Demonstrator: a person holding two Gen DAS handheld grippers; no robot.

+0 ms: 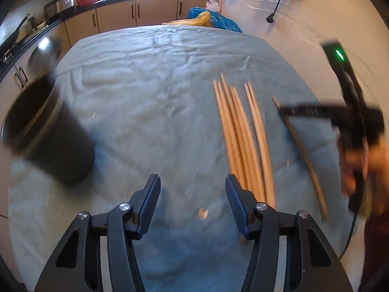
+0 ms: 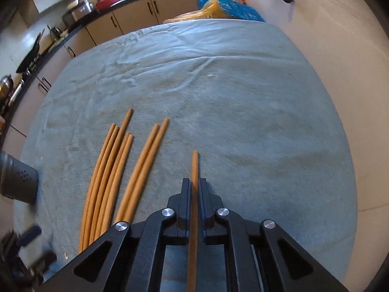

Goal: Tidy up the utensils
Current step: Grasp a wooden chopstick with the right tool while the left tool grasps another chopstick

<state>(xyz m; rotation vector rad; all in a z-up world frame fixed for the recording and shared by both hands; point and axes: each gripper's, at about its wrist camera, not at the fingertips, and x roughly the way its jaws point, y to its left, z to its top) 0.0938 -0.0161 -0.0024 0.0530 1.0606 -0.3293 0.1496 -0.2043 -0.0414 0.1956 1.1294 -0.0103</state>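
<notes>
Wooden chopstick (image 2: 194, 168) between right gripper (image 2: 193, 189) jaws

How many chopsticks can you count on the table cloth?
8: five lie bunched together, two lie paired beside them, and one is pinched in the right gripper. More could be hidden inside the dark cup.

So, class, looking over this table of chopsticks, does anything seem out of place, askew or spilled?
Yes. One chopstick lies apart from the seven grouped on the grey cloth, and the right hand-held gripper is shut on it. Small pale crumbs litter the cloth near the left hand-held gripper. The black cup looks tilted, though blurred.
</notes>
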